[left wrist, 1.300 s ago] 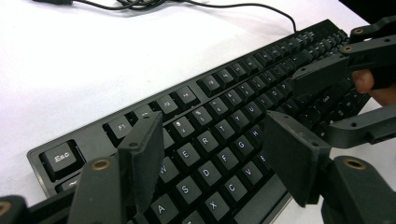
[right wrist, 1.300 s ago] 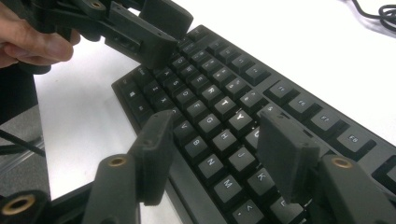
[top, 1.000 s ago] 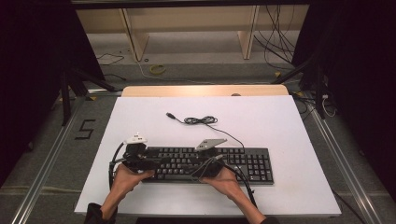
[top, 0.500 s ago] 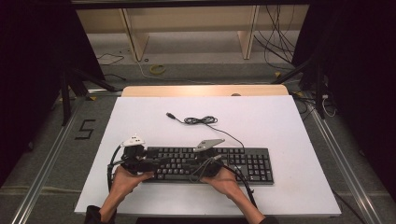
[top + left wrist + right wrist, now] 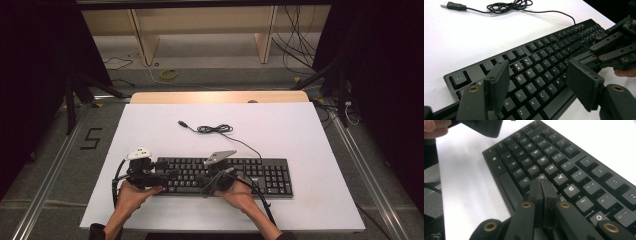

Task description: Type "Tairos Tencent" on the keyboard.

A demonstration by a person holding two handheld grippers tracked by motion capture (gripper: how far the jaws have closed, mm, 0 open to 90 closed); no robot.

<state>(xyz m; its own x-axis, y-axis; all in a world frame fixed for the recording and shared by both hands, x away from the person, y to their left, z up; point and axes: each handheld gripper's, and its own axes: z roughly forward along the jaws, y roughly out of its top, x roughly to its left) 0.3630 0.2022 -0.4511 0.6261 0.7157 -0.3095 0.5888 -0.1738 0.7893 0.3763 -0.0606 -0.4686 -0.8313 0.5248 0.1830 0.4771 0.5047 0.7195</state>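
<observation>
- Right gripper [image 5: 541, 185]: fingers have just been closing, now pressed together, nothing between, tips over the keyboard [image 5: 564, 167] middle keys.
- Left gripper [image 5: 541, 82]: fingers spread above the keyboard's left end.
- Keyboard lies near the table [image 5: 300, 125] front edge; right keys cut off in both gripper views.
- Cable [image 5: 215, 129] coiled beyond it.

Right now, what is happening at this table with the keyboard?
A person holds a gripper in each hand over a black keyboard that lies on the white table. The right gripper has just closed its jaws with nothing between them, and its tip sits over the middle letter keys, as if to press one. The left gripper hovers with jaws wide open above the keyboard's left end. The keyboard's cable lies coiled and unplugged behind it.
</observation>
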